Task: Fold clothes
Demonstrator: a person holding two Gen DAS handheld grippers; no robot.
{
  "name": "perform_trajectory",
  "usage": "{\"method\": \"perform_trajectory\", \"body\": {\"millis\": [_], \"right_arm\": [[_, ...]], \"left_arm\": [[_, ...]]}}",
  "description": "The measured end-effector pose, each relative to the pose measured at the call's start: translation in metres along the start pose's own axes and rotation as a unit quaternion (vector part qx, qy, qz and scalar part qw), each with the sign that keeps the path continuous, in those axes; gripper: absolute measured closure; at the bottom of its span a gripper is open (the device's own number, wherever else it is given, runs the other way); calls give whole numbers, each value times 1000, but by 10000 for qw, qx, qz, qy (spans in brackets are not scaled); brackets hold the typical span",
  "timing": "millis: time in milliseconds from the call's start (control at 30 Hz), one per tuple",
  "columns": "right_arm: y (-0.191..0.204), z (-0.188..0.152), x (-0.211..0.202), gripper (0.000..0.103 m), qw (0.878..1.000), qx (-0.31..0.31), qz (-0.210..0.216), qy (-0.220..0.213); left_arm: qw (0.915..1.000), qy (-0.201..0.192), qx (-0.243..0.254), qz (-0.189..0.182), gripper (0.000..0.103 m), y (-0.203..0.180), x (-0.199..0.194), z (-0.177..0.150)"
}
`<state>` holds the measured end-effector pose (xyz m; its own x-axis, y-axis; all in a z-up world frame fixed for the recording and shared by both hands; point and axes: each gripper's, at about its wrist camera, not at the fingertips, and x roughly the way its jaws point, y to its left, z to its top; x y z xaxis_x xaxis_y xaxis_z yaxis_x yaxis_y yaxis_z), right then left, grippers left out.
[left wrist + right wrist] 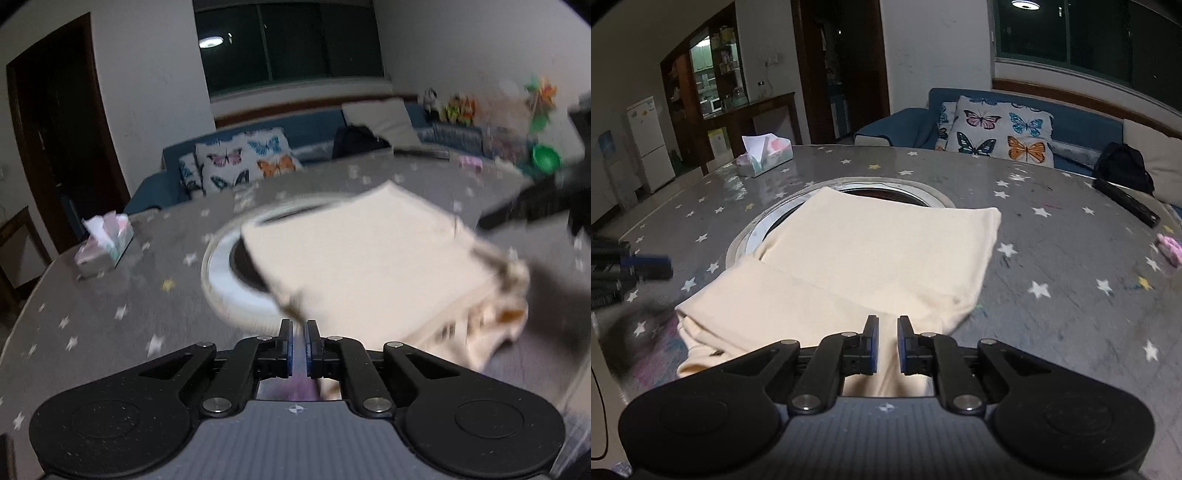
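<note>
A cream garment (871,254) lies folded into a rough rectangle on the grey star-patterned table (1071,266), partly over a round inset ring (753,229). It also shows, blurred, in the left wrist view (369,254). My right gripper (887,328) hangs just above the garment's near edge, its jaws a small gap apart with nothing between them. My left gripper (299,332) sits at the garment's near-left corner, jaws nearly together and empty; it shows at the left edge of the right wrist view (646,264). The right gripper appears as a dark blur in the left wrist view (535,206).
A tissue box (764,155) stands at the table's far left. A black remote (1126,203) and a pink item (1169,247) lie at the right. A blue sofa with a butterfly cushion (1001,129) stands behind the table.
</note>
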<state>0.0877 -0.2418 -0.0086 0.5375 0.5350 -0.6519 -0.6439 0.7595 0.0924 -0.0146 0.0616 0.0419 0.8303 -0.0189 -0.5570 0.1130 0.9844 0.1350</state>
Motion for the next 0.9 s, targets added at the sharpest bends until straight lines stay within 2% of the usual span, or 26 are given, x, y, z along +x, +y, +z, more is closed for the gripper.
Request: {"method": "perform_trajectory", "body": {"millis": [133, 400, 500, 633, 767, 867, 900], "right_arm": [[7, 3, 17, 93, 9999, -119, 85, -13], [1, -10, 32, 93, 9994, -184, 2, 282], [1, -11, 20, 93, 9992, -276, -75, 266], [9, -13, 8, 93, 9989, -424, 134, 165], [15, -25, 10, 93, 9972, -605, 212, 389], [15, -27, 3, 92, 9973, -621, 200, 341], [15, -29, 1, 92, 9972, -624, 209, 349]], "left_arm": [[9998, -70, -4, -176, 95, -10, 27, 18], [9984, 431, 255, -254, 94, -24, 84, 11], [9984, 390, 318, -254, 94, -24, 84, 6], [9983, 306, 415, -267, 94, -28, 76, 5], [9965, 214, 765, -278, 93, -36, 59, -2], [9939, 167, 1058, -273, 92, -42, 43, -9], [9928, 152, 1155, -272, 88, -44, 37, -11]]}}
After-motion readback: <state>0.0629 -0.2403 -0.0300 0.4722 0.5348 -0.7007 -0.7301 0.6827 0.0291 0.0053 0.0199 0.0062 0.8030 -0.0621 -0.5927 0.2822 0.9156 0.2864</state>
